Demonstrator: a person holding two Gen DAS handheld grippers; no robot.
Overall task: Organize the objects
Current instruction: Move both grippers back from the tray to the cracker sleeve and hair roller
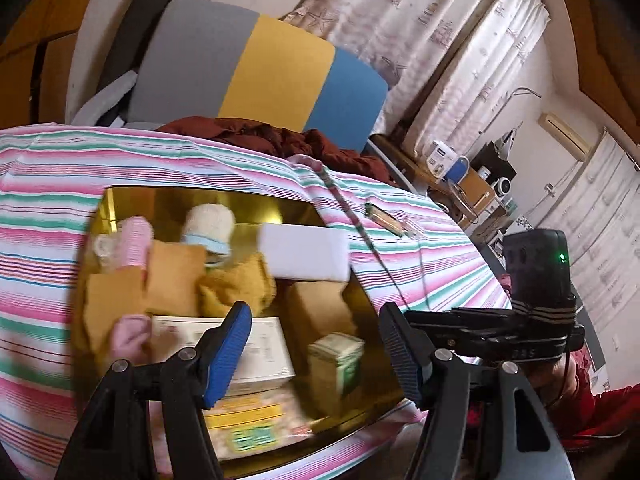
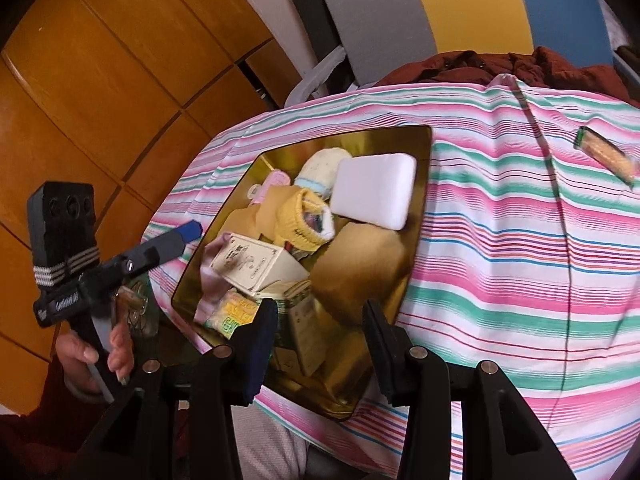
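the gold tray (image 1: 120, 200) sits on the striped cloth (image 1: 40, 184) covering the tabletop, packed with things already gathered: a white foam block (image 1: 304, 254), a cream knitted hat (image 1: 210, 224), a yellow knitted hat (image 2: 306, 216), tan padded bundles, a cream printed box (image 2: 256, 266) and a green carton (image 1: 336, 364). one thing lies outside it: a slim packet (image 2: 606, 156), green at one end and tan along its length, resting on the cloth well apart from the tray, beyond its far right corner.

from the right tool (image 2: 320, 340) the packet lies forward and far to the right, its long axis running diagonally away. the right tool looks nearer to it; the left tool (image 1: 316, 356) hangs over the tray's near edge, on the far side of the tray from the packet.

both tools are released, fingers spread with nothing between them. the packet looks light, rigid and glossy, likely easiest to pinch across its narrow width. the hats are soft and ribbed; the tray is mirror-smooth metal or foil.
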